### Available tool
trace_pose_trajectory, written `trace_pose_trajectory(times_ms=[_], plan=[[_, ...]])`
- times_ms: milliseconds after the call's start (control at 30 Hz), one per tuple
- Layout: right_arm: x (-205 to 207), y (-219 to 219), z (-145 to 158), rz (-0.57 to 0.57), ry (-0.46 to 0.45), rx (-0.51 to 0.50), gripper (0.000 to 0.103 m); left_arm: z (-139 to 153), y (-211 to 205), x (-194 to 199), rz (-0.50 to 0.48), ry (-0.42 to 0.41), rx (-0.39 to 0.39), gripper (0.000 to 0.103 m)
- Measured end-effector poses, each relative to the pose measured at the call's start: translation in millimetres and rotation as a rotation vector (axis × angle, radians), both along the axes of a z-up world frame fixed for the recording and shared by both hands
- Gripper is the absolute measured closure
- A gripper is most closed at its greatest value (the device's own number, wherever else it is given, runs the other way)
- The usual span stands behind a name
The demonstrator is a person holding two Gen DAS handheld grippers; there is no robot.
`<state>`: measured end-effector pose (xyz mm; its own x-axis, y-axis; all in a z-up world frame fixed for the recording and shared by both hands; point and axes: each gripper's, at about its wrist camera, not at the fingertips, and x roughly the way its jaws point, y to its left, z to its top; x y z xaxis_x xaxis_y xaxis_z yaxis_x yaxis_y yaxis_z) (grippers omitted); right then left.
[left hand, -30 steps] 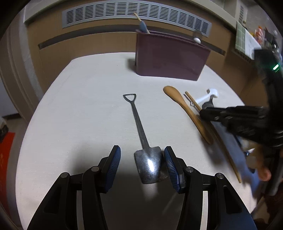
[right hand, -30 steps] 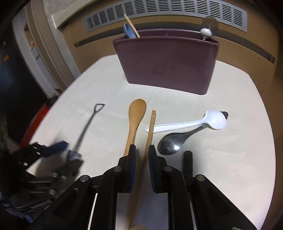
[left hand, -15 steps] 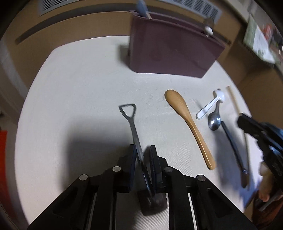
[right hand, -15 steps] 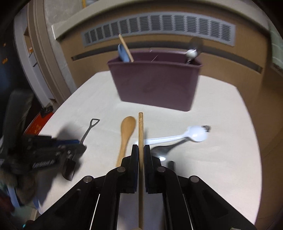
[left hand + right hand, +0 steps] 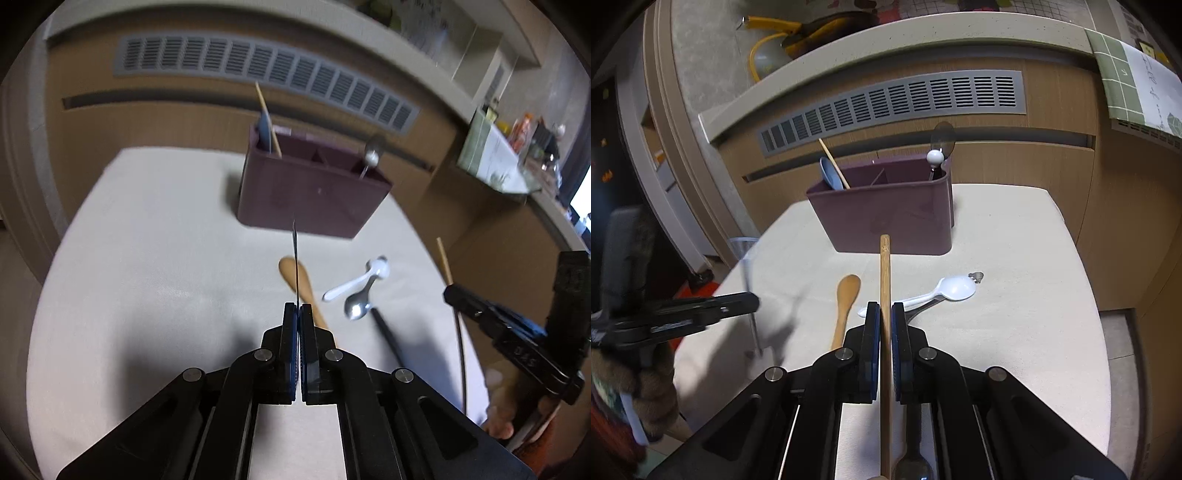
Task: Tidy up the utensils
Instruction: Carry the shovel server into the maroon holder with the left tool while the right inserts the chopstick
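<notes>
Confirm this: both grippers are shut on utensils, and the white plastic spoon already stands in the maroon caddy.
Wrong about the white plastic spoon: the right wrist view shows it lying on the table, in front of the maroon caddy. The left gripper and right gripper are shut on utensils.

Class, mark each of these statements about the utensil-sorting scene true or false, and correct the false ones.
1. The right gripper is shut on a wooden chopstick. True.
2. The left gripper is open. False: it is shut on the shovel-shaped metal spoon.
3. The wooden spoon lies on the table. True.
4. The maroon utensil holder is empty. False: utensils stand in it.
5. The white plastic spoon is in the holder. False: it lies on the table.
</notes>
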<state>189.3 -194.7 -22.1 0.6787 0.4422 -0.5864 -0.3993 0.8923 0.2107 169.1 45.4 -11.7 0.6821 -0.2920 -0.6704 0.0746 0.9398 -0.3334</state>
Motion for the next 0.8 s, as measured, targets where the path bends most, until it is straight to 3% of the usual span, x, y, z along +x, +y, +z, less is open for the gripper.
trace_pose_trajectory(times_ms=[233,433,533,667,800], plan=[[-4,4,6,0.011,-0.013,0.007,0.098,6,8,0,0.018,-0.027,-0.011,0.102],[3,1,12,0.010,-0.017,0.017,0.098,42,7,0,0.005,-0.108,-0.025,0.102],[13,0,46,0.027,-0.079,0.043,0.098,87,5,11,-0.020,-0.210,-0.024,0.102],[22,-2,135,0.045,-0.328,0.080,0.098,152,2,34,-0.052,-0.366,-0.009,0.102],[47,2,179,0.041,-0.469,0.123,0.098,172,5,75,-0.048,-0.423,0.003,0.102]])
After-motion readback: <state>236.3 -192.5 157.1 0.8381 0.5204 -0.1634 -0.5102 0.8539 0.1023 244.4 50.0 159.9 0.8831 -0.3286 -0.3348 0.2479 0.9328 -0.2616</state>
